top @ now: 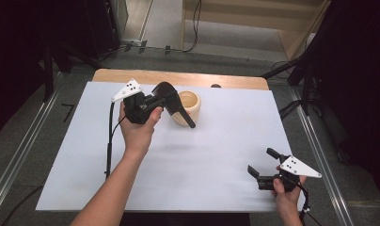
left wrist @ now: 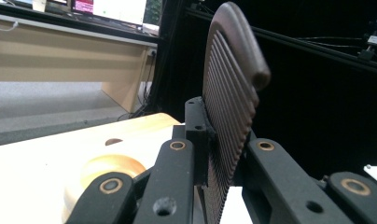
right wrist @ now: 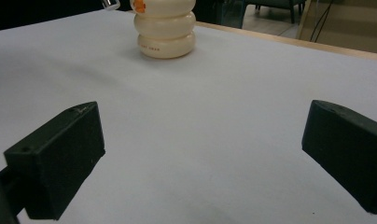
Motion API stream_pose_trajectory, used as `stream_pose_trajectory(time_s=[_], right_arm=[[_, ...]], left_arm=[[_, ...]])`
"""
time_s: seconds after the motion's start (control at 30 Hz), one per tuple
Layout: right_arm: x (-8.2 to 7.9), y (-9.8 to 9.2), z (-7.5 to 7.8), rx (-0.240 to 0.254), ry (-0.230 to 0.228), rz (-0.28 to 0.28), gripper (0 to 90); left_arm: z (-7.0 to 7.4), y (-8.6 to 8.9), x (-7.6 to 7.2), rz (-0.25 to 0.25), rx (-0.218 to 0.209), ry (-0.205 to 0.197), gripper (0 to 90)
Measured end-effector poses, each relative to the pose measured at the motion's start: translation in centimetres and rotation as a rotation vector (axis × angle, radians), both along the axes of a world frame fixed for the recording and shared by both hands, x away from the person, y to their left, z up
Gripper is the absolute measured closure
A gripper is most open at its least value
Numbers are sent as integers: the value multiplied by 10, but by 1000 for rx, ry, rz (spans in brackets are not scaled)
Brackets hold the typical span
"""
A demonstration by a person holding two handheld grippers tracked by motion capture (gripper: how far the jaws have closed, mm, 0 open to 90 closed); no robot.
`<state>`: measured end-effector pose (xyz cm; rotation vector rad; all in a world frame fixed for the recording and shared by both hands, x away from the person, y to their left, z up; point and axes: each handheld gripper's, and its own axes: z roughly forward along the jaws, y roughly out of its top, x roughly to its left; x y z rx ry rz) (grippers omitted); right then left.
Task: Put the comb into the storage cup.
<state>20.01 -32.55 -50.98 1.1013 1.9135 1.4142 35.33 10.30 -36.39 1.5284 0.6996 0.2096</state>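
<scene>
The left hand-held gripper (top: 165, 100), in the upper left-centre of the high view, is clamped on a dark ribbed paddle (top: 173, 104) (something like a flat scoop or rice spoon, though I cannot say for sure), which it holds off the counter (top: 216, 146) just beside the cream ridged cup (top: 188, 107). As I judge it, the pick-up is done and what remains is bringing the paddle to the cup, into it or against it; from the high view I cannot tell whether the two touch yet. The right hand-held gripper (top: 262, 165), at the lower right of that frame, rests low over the bare counter with its jaws wide apart and nothing between them. The left gripper view adds what the high view cannot: the fine ridges across the paddle (left wrist: 228, 107) and how the jaws pinch its lower part, with the cup's rim (left wrist: 109, 168) low at the left. The right gripper view gives the cup's (right wrist: 164, 32) stacked rounded rings and an orange mark at the top of the frame.
</scene>
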Motion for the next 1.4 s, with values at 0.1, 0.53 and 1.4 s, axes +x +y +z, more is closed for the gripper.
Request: stream_pose_trajectory(time_s=[0.1, 0.53, 1.4], right_arm=[[0, 0, 0, -3, 0, 1, 0], [0, 0, -2, 3, 1, 0, 0], [0, 0, -3, 3, -6, 2, 0]], left_arm=[[2, 1, 3, 6, -1, -2, 845], [5, 2, 15, 26, -11, 2, 845], [8, -3, 44, 85, 0, -1, 844]])
